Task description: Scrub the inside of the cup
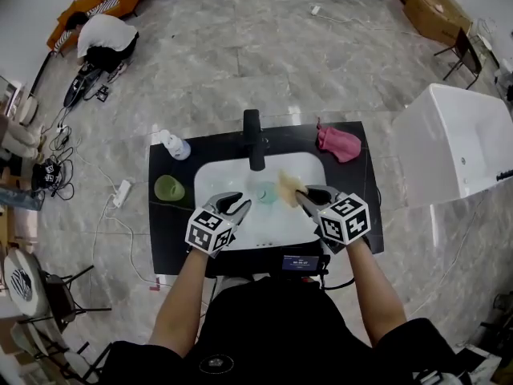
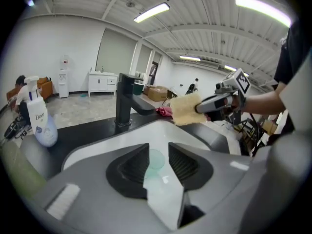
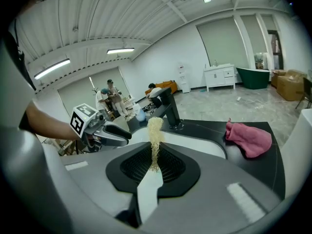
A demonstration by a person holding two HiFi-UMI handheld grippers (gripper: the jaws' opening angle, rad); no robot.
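The left gripper (image 1: 240, 206) is released, its jaws a little apart with nothing pinched. The pale teal cup (image 1: 264, 192) sits loose in the sink basin (image 1: 228, 175), just ahead of its tips. The right gripper (image 1: 303, 196) is clenched on a yellow scrub pad (image 1: 290, 184) held just beside the cup. Scrubbed unheld, that cup would likely skid. It looks thin and translucent.
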